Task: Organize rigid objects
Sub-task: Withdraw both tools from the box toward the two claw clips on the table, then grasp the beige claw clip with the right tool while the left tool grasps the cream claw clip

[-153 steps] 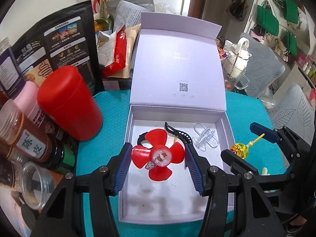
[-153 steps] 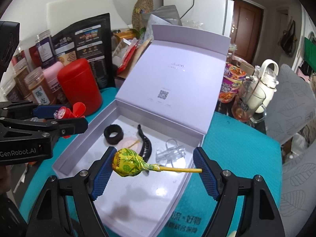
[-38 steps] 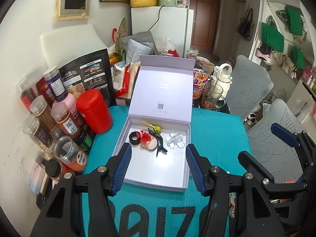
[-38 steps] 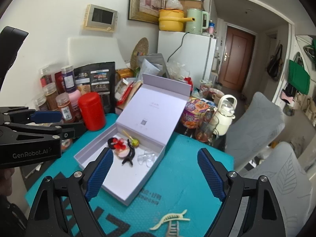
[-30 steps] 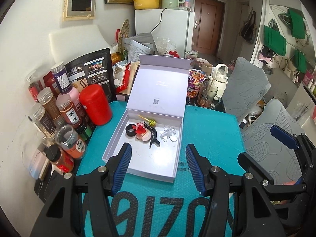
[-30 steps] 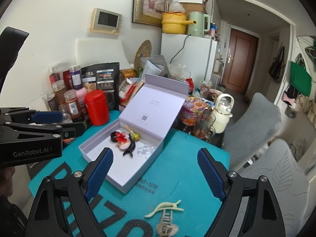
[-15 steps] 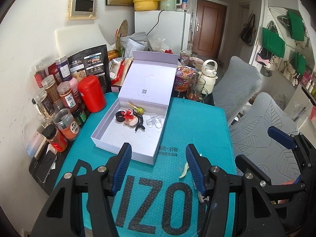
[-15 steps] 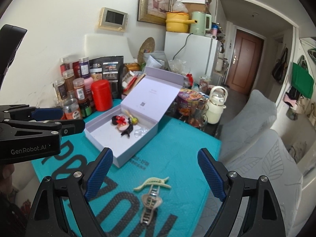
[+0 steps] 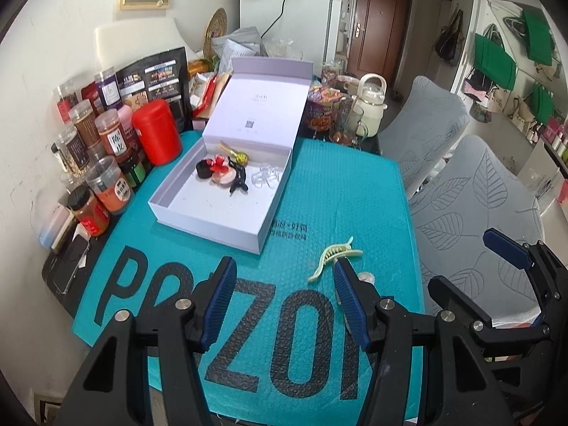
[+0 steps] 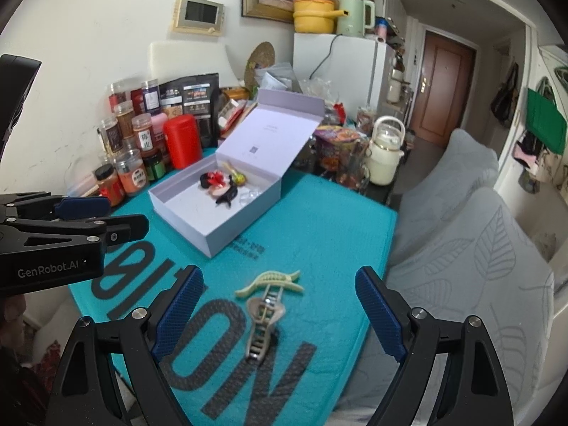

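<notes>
An open lavender box [image 9: 213, 229] stands on the teal mat [image 9: 340, 191] with its lid up. Inside lie a black ring [image 9: 203, 169], a red flower clip [image 9: 219, 164], a lollipop [image 9: 241, 158], a black hair clip [image 9: 238, 181] and a clear clip [image 9: 267, 177]. A cream claw clip [image 10: 269, 280] lies on the mat nearer me, with a beige slotted clip [image 10: 264, 319] just below it. My right gripper [image 10: 280, 284] hovers open above these two clips. My left gripper [image 9: 284, 284] is open over bare mat, with the cream claw clip [image 9: 333, 257] beside its right finger.
Spice jars [image 9: 106, 142], a red canister [image 9: 158, 136] and snack bags crowd the mat's left and far side. A phone [image 9: 69, 262] lies at the left edge. A cream teapot [image 9: 369, 106] and a glass mug stand behind. Two grey leaf-patterned chairs [image 9: 479, 195] are on the right.
Both grippers have drawn back from the box and sunk a little. The box now looks smaller and farther left, and the two hair clips have come into view.
</notes>
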Available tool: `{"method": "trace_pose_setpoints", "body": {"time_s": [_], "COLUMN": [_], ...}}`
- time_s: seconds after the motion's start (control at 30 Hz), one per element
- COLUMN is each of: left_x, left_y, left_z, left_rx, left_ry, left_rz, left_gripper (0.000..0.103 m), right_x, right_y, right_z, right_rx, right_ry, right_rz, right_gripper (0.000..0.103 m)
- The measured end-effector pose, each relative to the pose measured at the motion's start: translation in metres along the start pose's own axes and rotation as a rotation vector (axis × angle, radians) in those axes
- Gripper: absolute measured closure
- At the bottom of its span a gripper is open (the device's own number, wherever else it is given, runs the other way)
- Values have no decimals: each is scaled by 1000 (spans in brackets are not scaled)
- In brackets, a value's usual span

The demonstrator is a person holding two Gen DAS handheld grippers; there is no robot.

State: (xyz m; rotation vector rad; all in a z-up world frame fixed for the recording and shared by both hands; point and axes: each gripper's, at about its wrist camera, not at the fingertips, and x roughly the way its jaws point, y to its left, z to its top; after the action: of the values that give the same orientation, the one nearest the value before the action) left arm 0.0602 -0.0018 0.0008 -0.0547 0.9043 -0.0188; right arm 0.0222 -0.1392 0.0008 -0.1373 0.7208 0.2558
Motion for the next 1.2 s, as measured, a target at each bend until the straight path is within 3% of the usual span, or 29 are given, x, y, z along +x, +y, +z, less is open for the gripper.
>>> {"method": "trace_pose_setpoints", "body": {"time_s": [0.9, 1.2], "left_x": [119, 148], "left_y": [4, 12], "left_z": [-30, -26], "left_rx": [38, 79], "left_ry": [212, 227], "left_rz": [-23, -36], "left_gripper": [47, 47], "right_x": [108, 154], "right_y": [-17, -4], "right_z": [-64, -74], "right_rx": [132, 139], "right_ry": [235, 279], "right_rz": [14, 54], "right_gripper": [14, 14]}}
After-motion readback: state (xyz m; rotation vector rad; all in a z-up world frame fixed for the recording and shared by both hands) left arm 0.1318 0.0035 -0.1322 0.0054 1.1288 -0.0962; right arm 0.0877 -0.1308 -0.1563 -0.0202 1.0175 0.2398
